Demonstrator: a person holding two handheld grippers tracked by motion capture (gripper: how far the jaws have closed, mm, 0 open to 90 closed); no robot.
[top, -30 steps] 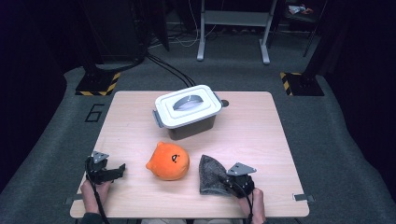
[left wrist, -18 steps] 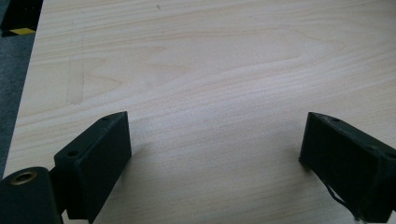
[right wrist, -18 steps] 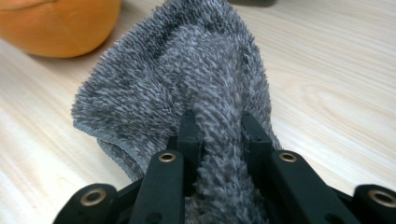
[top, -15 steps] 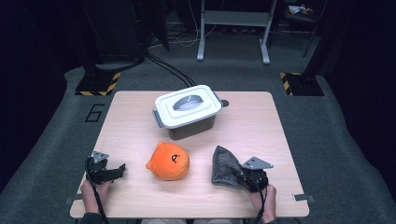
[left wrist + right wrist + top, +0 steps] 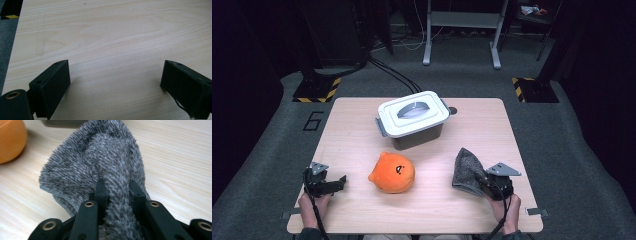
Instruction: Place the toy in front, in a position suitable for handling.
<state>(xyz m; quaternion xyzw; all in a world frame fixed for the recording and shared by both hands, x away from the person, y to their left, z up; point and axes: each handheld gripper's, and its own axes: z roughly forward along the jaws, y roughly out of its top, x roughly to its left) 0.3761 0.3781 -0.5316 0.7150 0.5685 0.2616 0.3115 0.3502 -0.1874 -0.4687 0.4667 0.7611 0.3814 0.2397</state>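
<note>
The right claw (image 5: 484, 182) was clenched on a grey cloth (image 5: 467, 170), a fold of the pile pinched between its two black jaws, as the right gripper view showed (image 5: 117, 192). In the high view the cloth stood at about five o'clock on the bench (image 5: 362, 130), bunched up into a peak above the claw, with its lower edge seemingly touching the wood. An orange plush toy (image 5: 393, 172) sat near it toward nine o'clock, and a lidded grey box (image 5: 413, 117) stood farther off at about eleven o'clock from the cloth.

The left claw (image 5: 337, 182) rested at seven o'clock on the bench, released, its jaws wide apart over bare wood (image 5: 112, 82) with nothing between them.

The cloth looked light, soft and limp, with a thick fuzzy pile. It would likely sag and drape from any single pinch, and was neither fragile nor slippery. A hold on a gathered fold or on the stitched hem (image 5: 55, 192) would probably be surest, since the loose pile alone could slip.
</note>
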